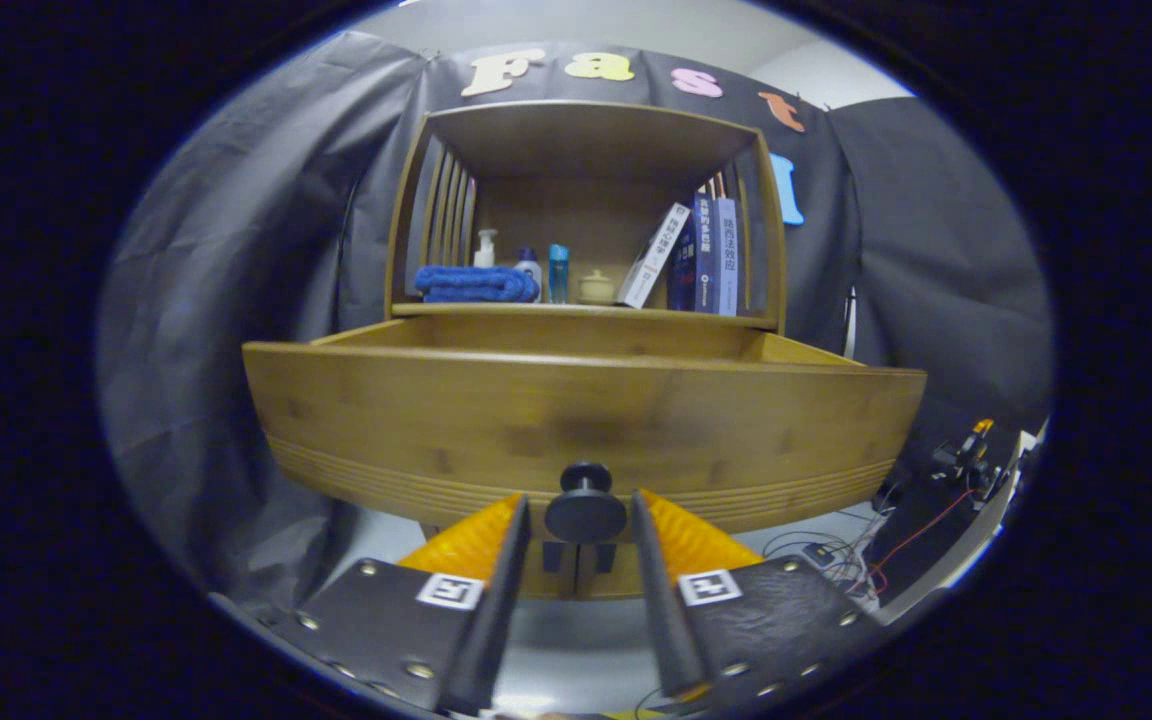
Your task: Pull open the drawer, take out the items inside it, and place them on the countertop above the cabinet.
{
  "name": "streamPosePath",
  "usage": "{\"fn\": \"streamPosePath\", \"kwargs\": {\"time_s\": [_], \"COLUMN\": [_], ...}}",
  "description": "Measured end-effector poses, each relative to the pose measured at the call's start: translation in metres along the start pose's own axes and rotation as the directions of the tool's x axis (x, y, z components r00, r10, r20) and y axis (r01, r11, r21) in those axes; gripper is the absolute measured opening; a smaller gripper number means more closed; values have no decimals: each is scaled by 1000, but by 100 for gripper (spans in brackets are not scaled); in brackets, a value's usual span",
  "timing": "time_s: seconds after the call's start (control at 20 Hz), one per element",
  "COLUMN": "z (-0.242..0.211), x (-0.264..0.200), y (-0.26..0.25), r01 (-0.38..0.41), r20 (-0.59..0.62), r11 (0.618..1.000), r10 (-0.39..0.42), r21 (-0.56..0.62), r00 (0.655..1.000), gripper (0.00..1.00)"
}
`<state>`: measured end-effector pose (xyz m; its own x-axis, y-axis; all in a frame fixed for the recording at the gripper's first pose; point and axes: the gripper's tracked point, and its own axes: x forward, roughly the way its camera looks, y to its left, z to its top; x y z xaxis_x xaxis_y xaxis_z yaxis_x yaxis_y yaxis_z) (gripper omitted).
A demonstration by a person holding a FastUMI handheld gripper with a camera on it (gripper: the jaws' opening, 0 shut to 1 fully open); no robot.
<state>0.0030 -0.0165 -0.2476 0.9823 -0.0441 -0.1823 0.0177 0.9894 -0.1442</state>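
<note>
Drawer [576, 420] pulled out — your hand-held gripper [584, 520] sits spread around the knob [586, 512], not pinching; next, reach inside for items.

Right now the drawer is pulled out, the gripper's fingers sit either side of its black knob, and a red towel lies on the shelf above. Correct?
Not quite: the towel is blue, not red, as the gripper view shows. The drawer is pulled out, and the gripper has a finger either side of the black knob.

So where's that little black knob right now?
In the gripper view, the black knob sits low on the pulled-out drawer front, between the gripper fingers, which flank it with small gaps.
</note>
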Motion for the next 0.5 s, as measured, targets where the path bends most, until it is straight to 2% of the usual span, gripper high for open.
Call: {"fn": "streamPosePath", "kwargs": {"time_s": [0.15,0.25,0.35,0.5], "z": [27,52,75,99], "x": [-8,-13,-11,-4], "y": [9,8,13,25], "r01": [-41,-40,-49,-68], "r20": [23,48,78,103], "r11": [998,995,994,993], "r10": [42,44,57,78], "r21": [-44,-97,-101,-98], "r00": [999,998,995,992], "gripper": [79,93,98,98]}}
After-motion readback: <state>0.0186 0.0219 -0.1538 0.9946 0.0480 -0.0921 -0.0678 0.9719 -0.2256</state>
